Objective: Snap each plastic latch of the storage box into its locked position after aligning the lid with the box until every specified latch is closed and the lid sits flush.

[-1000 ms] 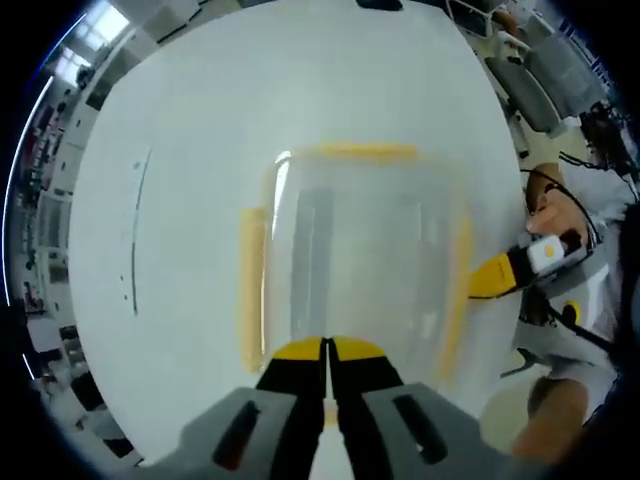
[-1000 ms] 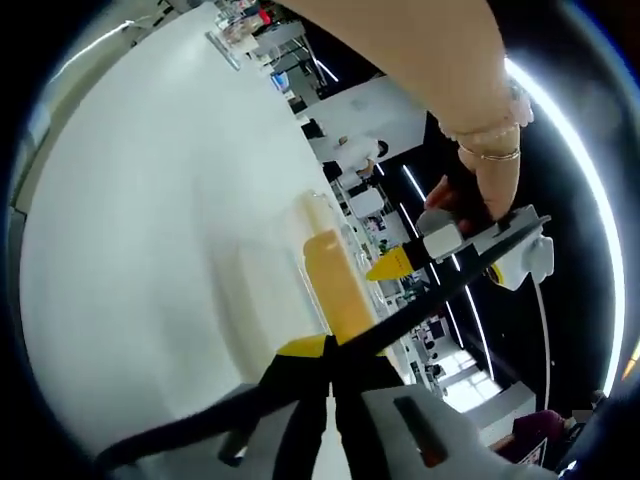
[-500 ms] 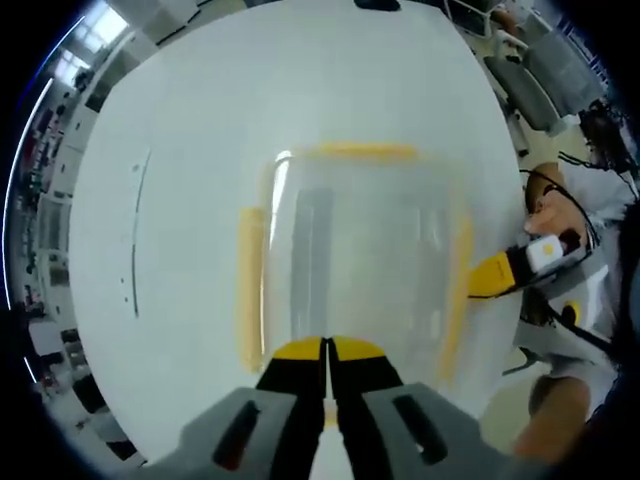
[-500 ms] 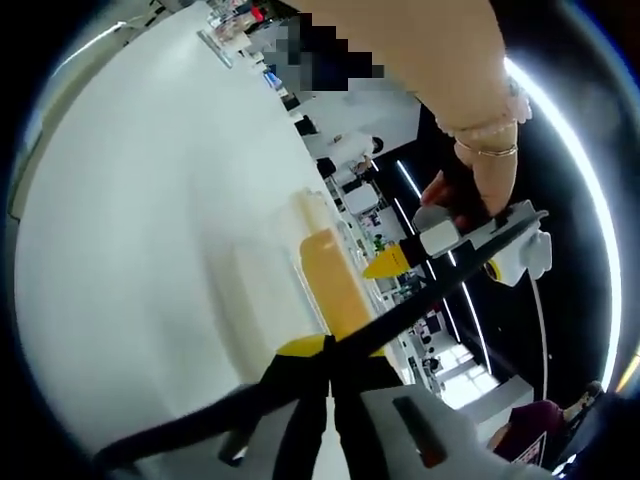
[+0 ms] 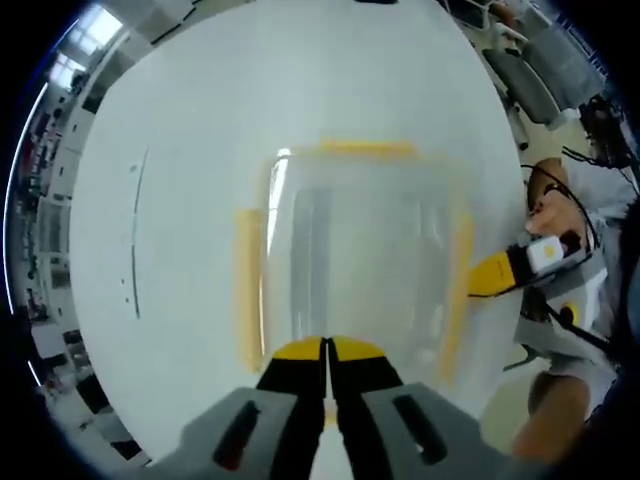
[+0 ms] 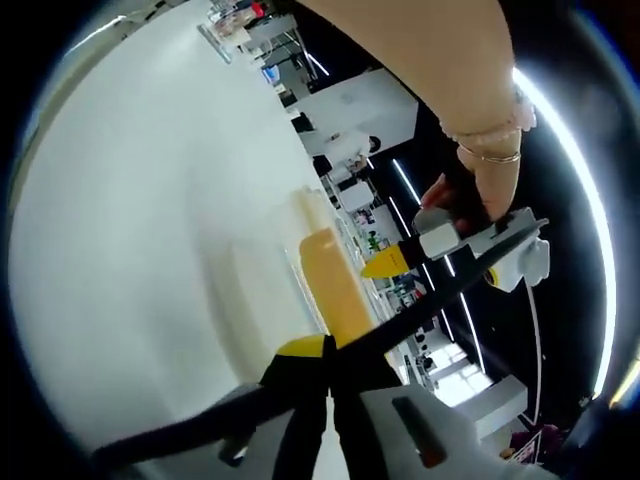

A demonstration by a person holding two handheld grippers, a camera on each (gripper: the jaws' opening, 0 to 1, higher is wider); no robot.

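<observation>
A clear storage box (image 5: 360,260) with its lid on lies on the white table (image 5: 180,150). Yellow latches show on its left side (image 5: 245,290), far side (image 5: 365,148) and right side (image 5: 460,290). My left gripper (image 5: 327,350) is shut, with its yellow tips at the box's near edge; whatever lies under them is hidden. My right gripper (image 5: 480,280) comes in from the right, its yellow tip against the right latch. In the right gripper view its jaws (image 6: 327,350) are shut at the end of that yellow latch (image 6: 335,285). The left gripper (image 6: 378,268) hangs beyond it, held by a hand (image 6: 480,190).
A black cable (image 6: 440,300) crosses the right gripper view just above the jaws. A person's hand (image 5: 555,215) and sleeve are at the table's right edge. Chairs and desks (image 5: 540,70) stand beyond the table. White table surface spreads to the left of the box.
Both views have shifted only slightly with the hands. Both grippers stay shut at the same places on the box.
</observation>
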